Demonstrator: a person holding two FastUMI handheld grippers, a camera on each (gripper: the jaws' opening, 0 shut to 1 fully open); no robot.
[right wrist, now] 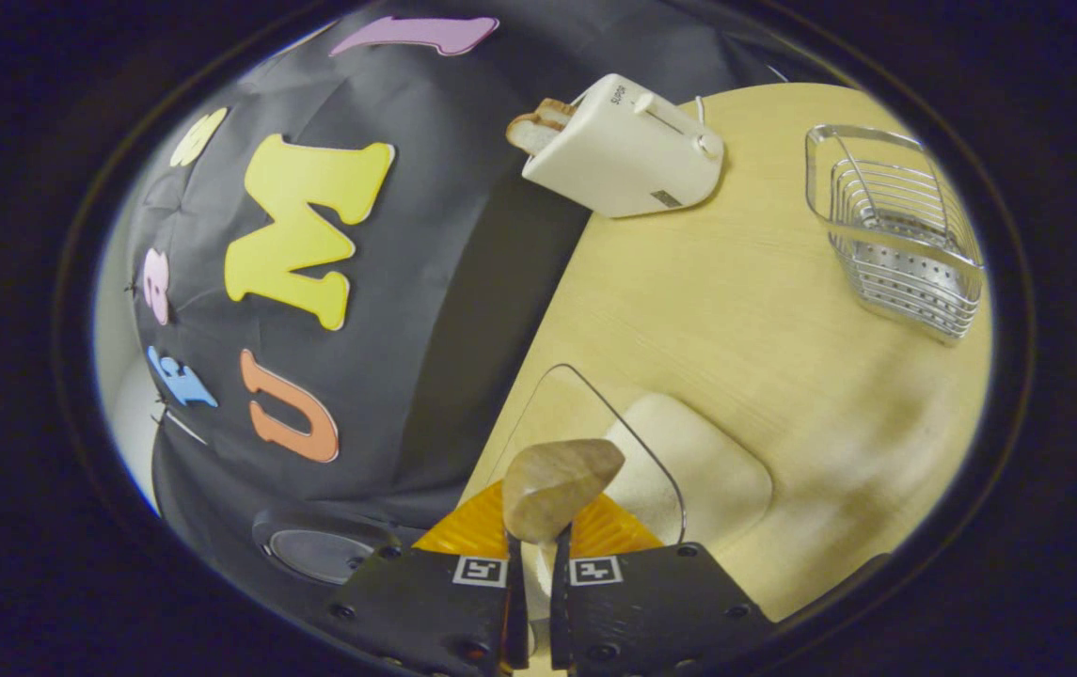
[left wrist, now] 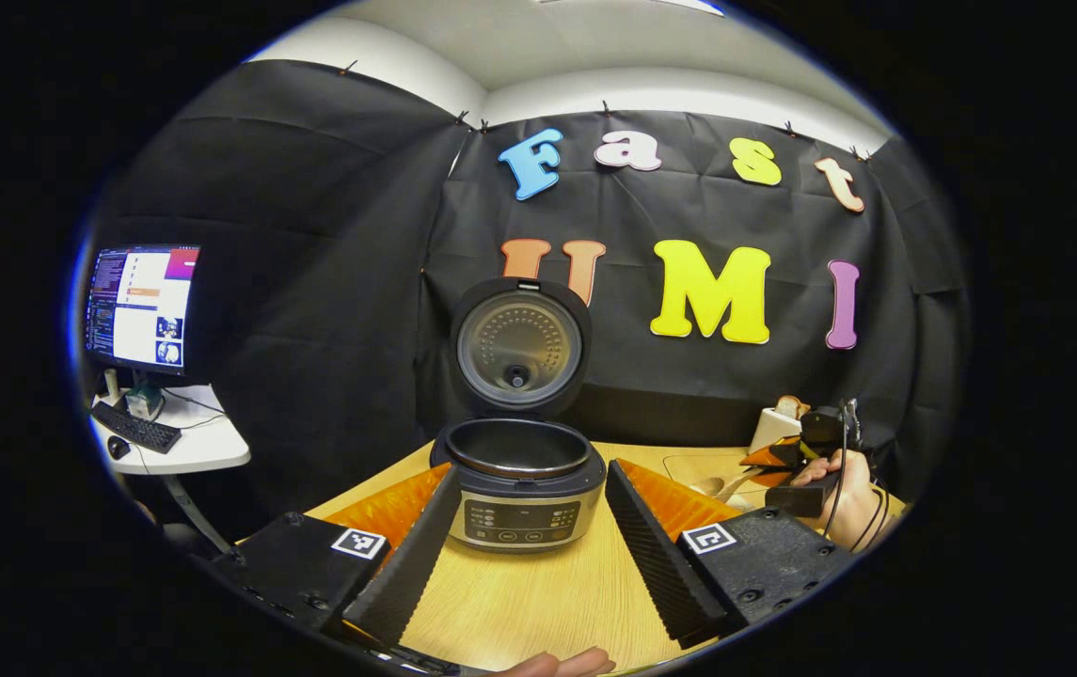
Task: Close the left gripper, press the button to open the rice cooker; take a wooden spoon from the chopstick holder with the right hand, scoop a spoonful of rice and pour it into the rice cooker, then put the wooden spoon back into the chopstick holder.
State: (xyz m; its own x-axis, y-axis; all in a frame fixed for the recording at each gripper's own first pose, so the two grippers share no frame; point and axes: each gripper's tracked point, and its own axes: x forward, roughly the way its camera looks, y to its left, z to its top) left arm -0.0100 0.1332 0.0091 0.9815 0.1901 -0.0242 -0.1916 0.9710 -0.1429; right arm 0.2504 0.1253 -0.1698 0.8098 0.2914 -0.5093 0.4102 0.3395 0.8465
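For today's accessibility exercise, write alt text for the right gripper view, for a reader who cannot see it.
The right gripper is shut on a light wooden spoon above a clear container of white rice on the pale wooden table. Farther off stand a white toaster with bread in it and an empty wire chopstick holder.

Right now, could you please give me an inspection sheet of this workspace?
Surface: light wooden table.
Job's things: silver-and-black rice cooker, lid up, pot looks empty; round-bowled wooden spoon, by a clear container of white rice; wire metal chopstick holder, nothing seen inside.
Clutter: white toaster with a bread slice in it.
Grippers: left gripper open, facing the cooker; right gripper shut on the spoon.
Cables: black cable across the hand holding the right gripper.
Surroundings: black cloth wall; monitor and keyboard on a white side desk.
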